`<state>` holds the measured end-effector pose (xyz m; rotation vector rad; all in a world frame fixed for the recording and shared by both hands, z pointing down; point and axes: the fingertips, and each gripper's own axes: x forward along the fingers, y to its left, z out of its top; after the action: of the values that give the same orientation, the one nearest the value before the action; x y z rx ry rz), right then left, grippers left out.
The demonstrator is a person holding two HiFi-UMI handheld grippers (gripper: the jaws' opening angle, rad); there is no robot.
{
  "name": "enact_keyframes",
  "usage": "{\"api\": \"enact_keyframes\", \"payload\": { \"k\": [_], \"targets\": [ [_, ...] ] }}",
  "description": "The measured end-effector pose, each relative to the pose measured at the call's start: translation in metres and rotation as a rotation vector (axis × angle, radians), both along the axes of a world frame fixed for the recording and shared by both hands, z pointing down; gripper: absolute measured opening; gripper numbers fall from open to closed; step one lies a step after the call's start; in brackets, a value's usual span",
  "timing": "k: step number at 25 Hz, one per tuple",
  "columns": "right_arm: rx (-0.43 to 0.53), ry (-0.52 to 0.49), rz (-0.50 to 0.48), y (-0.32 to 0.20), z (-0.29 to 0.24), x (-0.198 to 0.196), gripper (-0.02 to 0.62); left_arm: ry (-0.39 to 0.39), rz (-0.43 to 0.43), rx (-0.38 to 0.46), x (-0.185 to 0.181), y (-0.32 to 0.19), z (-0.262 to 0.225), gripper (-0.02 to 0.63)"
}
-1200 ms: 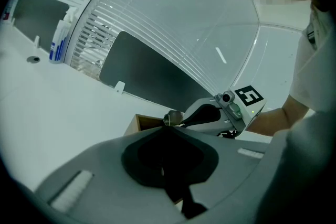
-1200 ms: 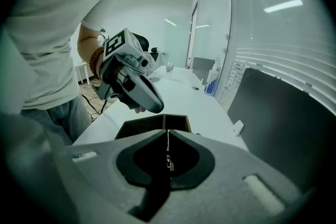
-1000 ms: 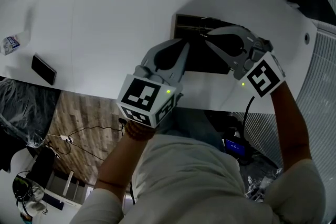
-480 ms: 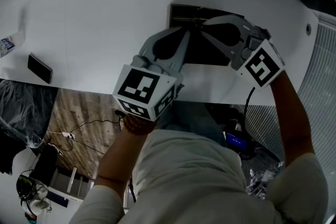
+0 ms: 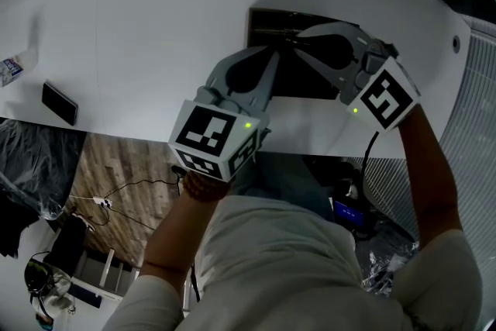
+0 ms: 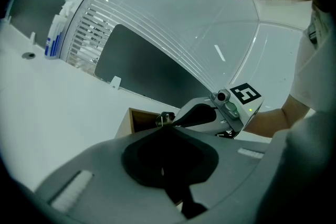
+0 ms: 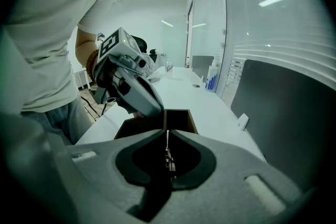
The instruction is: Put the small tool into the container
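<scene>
The right gripper (image 7: 166, 132) pinches the small tool (image 7: 169, 159) — lengthwise between its jaws — just above the open container (image 7: 181, 119); the left gripper (image 6: 167, 128) (closed, empty) hangs over it too.

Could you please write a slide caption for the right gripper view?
Right gripper pinches a small metal tool over the open box, with the left gripper close beside it.

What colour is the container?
The container is brown, dark inside; left gripper view shows it best.
</scene>
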<state>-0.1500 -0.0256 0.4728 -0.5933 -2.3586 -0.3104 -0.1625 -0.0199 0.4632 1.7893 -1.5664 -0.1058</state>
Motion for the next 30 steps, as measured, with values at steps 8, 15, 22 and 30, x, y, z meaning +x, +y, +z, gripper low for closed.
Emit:
{"api": "enact_keyframes", "payload": {
  "k": [8, 15, 22, 30],
  "targets": [
    [-0.009, -0.011, 0.008, 0.000, -0.003, -0.003, 0.041, -0.016, 0.001, 0.009, -0.003, 0.000, -0.004, 0.002],
    [-0.005, -0.047, 0.027, 0.000, -0.016, -0.004, 0.047, -0.033, 0.008, 0.020, -0.002, 0.001, -0.014, 0.002],
    [-0.007, -0.102, 0.078, -0.002, -0.042, -0.002, 0.004, -0.048, 0.019, 0.043, 0.005, 0.002, -0.028, 0.002],
    [-0.161, -0.318, 0.279, 0.002, -0.117, -0.005, 0.002, -0.074, 0.051, 0.107, 0.018, -0.001, -0.069, 0.002]
  ]
}}
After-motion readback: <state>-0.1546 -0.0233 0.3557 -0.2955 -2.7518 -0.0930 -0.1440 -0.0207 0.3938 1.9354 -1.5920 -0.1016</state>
